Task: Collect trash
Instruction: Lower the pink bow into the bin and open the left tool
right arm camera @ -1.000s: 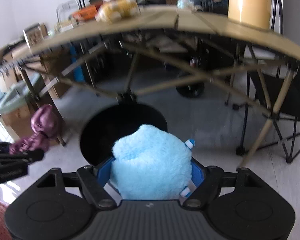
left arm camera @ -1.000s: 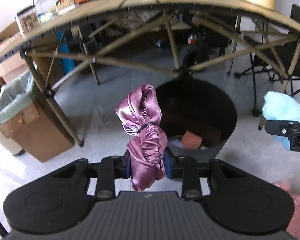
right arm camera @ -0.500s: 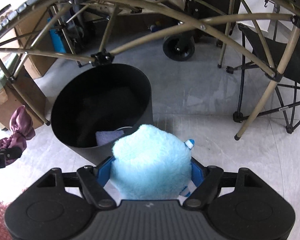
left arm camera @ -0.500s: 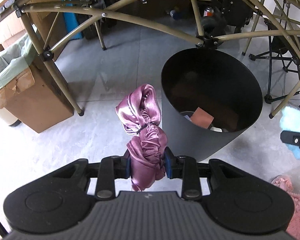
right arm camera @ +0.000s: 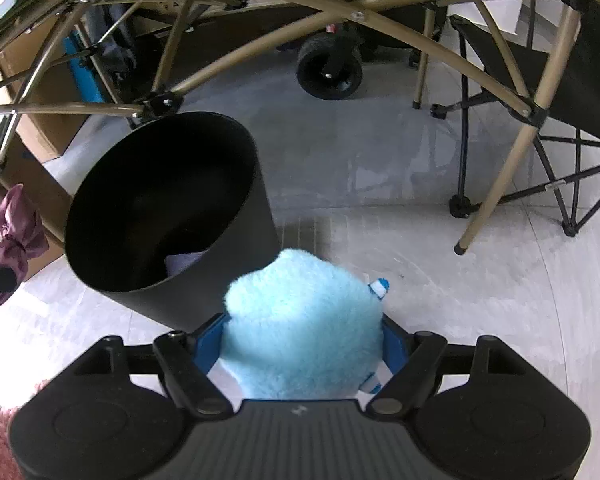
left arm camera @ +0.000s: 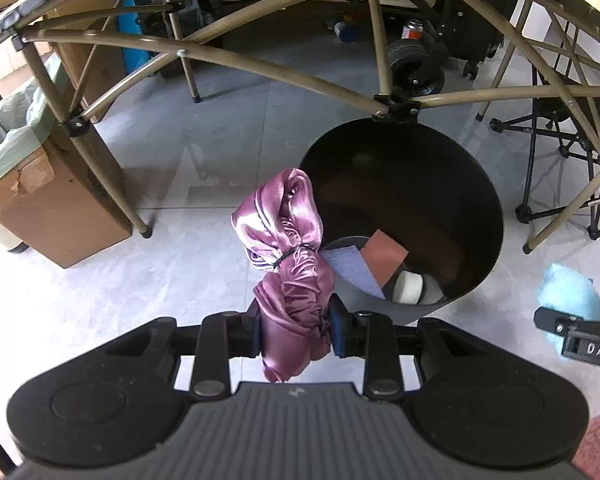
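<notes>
Left wrist view showed the left tool (left arm camera: 296, 330) clamping the pink satin bundle (left arm camera: 288, 264) beside the black bin (left arm camera: 480, 280), best released only once squarely above its mouth, while the right tool (right arm camera: 302, 354) gripped the blue plush (right arm camera: 304, 320).

Both wrist cameras are looking steeply down past their fingers, near, sharing the black bin (left arm camera: 488, 216) (right arm camera: 260, 200).
</notes>
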A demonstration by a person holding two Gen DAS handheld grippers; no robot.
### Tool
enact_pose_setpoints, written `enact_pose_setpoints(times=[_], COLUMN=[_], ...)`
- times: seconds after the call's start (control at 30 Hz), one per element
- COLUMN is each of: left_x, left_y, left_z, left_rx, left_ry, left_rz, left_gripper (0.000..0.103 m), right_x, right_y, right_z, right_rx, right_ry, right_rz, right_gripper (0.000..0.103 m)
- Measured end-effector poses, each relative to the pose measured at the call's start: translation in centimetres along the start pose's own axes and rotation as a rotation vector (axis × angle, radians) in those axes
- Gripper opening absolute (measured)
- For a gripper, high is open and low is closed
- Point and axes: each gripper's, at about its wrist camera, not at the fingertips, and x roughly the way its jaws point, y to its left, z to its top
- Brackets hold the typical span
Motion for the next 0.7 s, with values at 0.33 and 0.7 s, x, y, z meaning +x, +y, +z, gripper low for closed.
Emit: enact_pose_setpoints(times=[0.33, 0.7], left_x=[0.3, 1.2], left_y=[-3.0, -6.8], left_z=[1.8, 3.7], left_rx=[0.008, 0.01], left_ry=[0.003, 0.015], left_rz=[-0.024, -0.043], left_gripper=[0.031, 0.031], right_x=[0.4, 1.0], right_y=[-2.6, -5.1], right_z=[-0.2, -0.5], right_rx=[0.067, 0.131], right_ry=[0.012, 0.026], right_rz=[-0.011, -0.025], right_gripper=[0.077, 0.077])
